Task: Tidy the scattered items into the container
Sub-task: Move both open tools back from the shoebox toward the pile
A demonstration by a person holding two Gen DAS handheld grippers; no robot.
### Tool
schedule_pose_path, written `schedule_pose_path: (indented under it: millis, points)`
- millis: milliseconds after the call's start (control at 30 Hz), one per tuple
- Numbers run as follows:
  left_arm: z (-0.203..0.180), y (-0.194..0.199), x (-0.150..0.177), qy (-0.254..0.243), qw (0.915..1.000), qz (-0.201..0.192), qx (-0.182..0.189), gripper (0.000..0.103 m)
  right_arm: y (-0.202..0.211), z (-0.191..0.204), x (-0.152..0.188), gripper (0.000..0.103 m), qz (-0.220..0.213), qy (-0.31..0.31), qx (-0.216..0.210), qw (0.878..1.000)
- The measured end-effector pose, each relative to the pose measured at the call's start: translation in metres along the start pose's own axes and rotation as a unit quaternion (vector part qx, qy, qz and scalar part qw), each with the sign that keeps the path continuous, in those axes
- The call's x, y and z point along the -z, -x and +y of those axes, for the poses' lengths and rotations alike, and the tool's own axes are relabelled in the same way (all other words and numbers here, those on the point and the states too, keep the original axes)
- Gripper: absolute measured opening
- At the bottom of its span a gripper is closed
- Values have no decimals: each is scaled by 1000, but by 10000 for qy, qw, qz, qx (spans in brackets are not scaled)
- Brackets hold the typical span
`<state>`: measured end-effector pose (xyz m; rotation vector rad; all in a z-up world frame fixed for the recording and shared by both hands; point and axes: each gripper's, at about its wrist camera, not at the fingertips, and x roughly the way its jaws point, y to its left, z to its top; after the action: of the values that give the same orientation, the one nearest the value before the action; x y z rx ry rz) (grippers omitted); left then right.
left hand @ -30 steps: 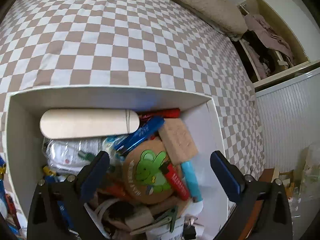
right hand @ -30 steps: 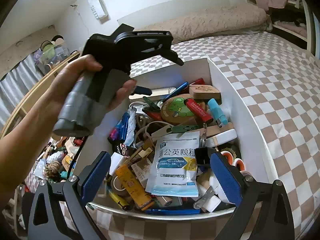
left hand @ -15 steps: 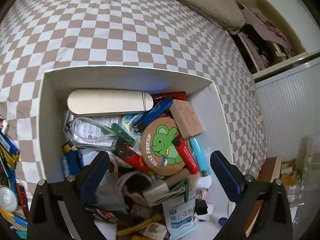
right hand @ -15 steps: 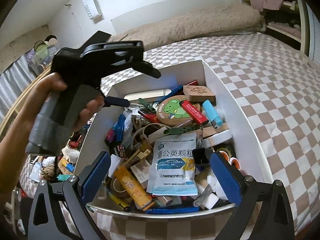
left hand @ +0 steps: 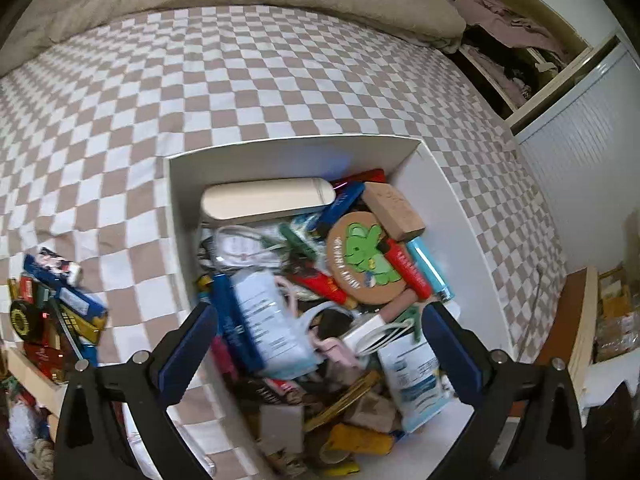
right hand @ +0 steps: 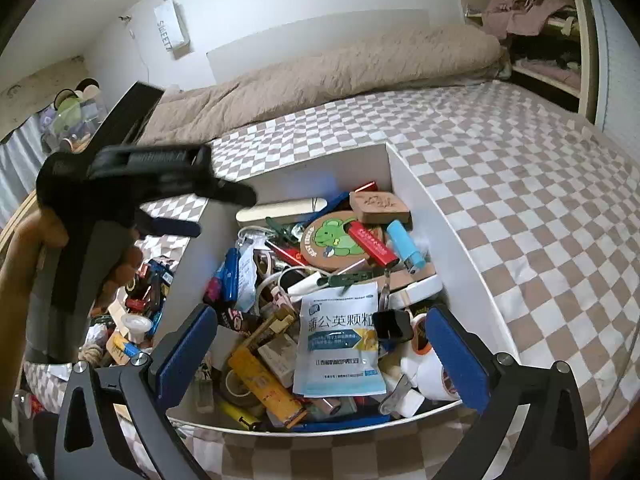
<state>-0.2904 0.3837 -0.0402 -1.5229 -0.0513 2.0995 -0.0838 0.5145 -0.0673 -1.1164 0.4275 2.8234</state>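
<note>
**Box is packed, leftovers sit off to its left**

Since your left gripper (left hand: 316, 344) and right gripper (right hand: 320, 344) both hang spread and empty over the heaped white box (left hand: 460, 216), grabbing from the leftover pile (left hand: 52, 312) could overflow it.

White open container (right hand: 436, 216) heaped with clutter; more items (left hand: 56, 312), blurred, lie beside it.

Heaped box (left hand: 448, 208), open bedspread (left hand: 280, 92) beyond
</note>
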Motion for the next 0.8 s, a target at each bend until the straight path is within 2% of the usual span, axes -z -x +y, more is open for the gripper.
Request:
schedule_pose_path:
  millis: [367,600,800]
  points:
    - [9,31,29,-313,9987,-395,-27,103,15,11,-1,103,-115,48,153,9998]
    - [6,50,51,-705,9949,-675,-246,103,25,20,1,103,-153,134,270,9994]
    - [3,63,65,-855,9933,-759,-138,103,34,27,2,103,-195,177,328,9991]
